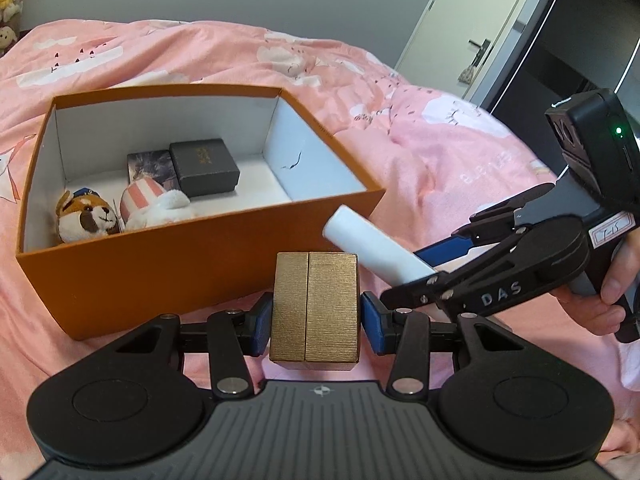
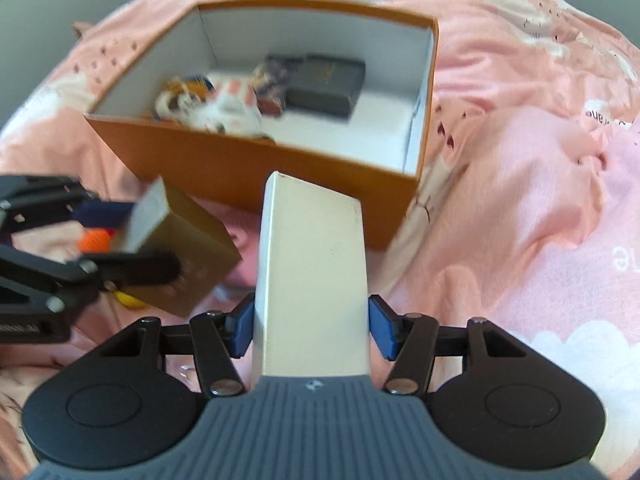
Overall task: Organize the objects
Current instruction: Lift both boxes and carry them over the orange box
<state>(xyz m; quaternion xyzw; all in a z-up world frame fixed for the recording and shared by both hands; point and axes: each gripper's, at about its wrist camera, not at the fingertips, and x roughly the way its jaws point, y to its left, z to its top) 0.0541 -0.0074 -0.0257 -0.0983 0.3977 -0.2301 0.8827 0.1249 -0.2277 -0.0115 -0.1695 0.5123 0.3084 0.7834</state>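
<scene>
While the left gripper [image 1: 314, 316] was clamped on the gold box [image 1: 314, 308] at lower centre, the right gripper [image 2: 312, 330] gripped the white box [image 2: 312, 280], its long axis aimed up-frame at the orange box [image 2: 256, 168] just beyond.

The orange box [image 1: 192, 256] stands open-topped on the pink bedspread [image 1: 440, 152], with nothing above its rim. Inside, two plush toys [image 1: 120, 216] fill the near left corner and a dark box [image 1: 204, 168] with a patterned box [image 1: 150, 166] beside it sits toward the far wall, leaving the right part of the floor bare. The bedspread right of the box lies open, though rumpled.
</scene>
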